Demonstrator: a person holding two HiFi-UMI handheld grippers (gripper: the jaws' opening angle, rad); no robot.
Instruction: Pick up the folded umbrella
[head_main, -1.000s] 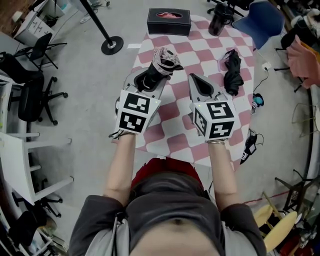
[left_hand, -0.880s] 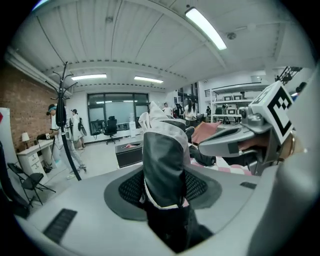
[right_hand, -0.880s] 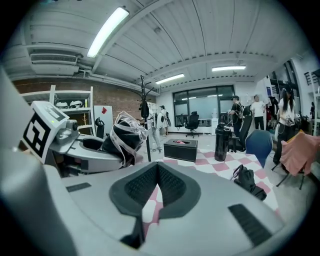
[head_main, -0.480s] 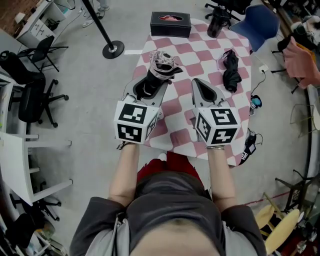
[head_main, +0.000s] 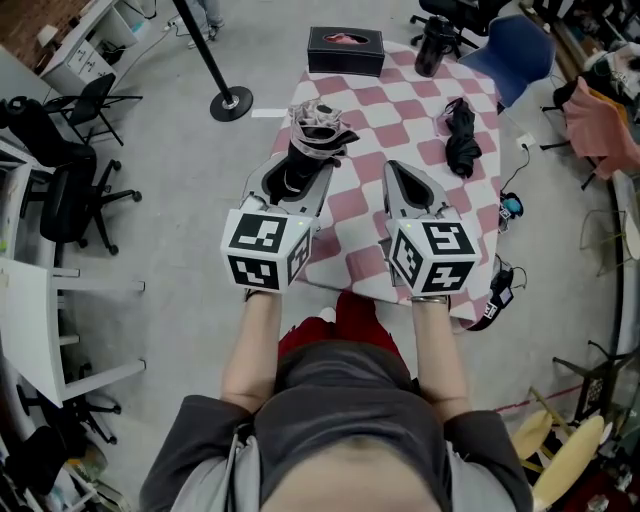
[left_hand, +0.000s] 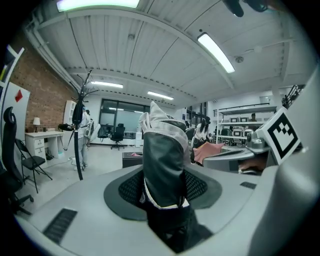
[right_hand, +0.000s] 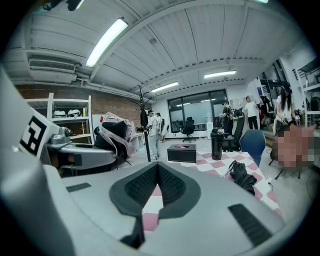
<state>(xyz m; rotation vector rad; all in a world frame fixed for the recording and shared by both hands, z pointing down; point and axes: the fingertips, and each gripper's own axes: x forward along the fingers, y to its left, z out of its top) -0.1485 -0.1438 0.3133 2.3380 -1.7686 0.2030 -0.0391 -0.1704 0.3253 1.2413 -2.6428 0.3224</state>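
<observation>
Over the checkered table (head_main: 400, 105), left tongs (head_main: 300, 165) grip folded umbrella (head_main: 318, 122); right tongs (head_main: 398, 172) closed.

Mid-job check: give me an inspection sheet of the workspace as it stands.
Surface: table under a pink-and-white checked cloth, mostly bare.
Job's things: grey umbrella, folded, held off the table in the left gripper.
Clutter: black umbrella lying at the right side; black tissue box and black bottle at the far end.
Grippers: left gripper closed on the grey umbrella; right gripper closed, nothing in it, above the cloth.
Cables: one on the floor beside the table's right edge.
Surroundings: office chairs and a stanchion to the left, blue chair at the far right.
</observation>
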